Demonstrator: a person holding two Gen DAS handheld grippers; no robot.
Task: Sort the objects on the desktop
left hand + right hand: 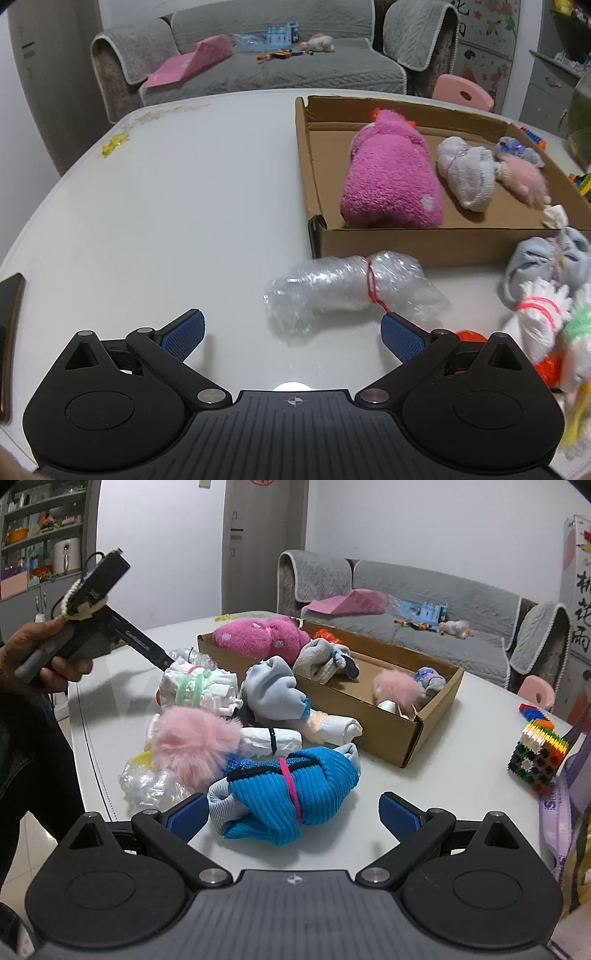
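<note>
My left gripper (291,334) is open and points down at the white table (166,221). A roll of bubble wrap (351,291) tied with a red band lies just ahead of its fingers, untouched. To the right stands a cardboard box (406,243) holding a pink plush (391,173), a grey sock roll (465,170) and a pink fluffy toy (524,177). My right gripper (291,814) is open around a blue knitted bundle (295,790) with a pink band; the right pad stands clear of it. Behind the bundle lies a pile with a pink pompom (192,742) and several rolled socks (273,694).
A hand holds the left gripper's handle (74,635) at the left of the right wrist view. A colourful block cube (535,757) and a purple ribbon (557,812) lie at the right. A dark phone (9,332) rests at the table's left edge. A grey sofa (258,62) stands behind.
</note>
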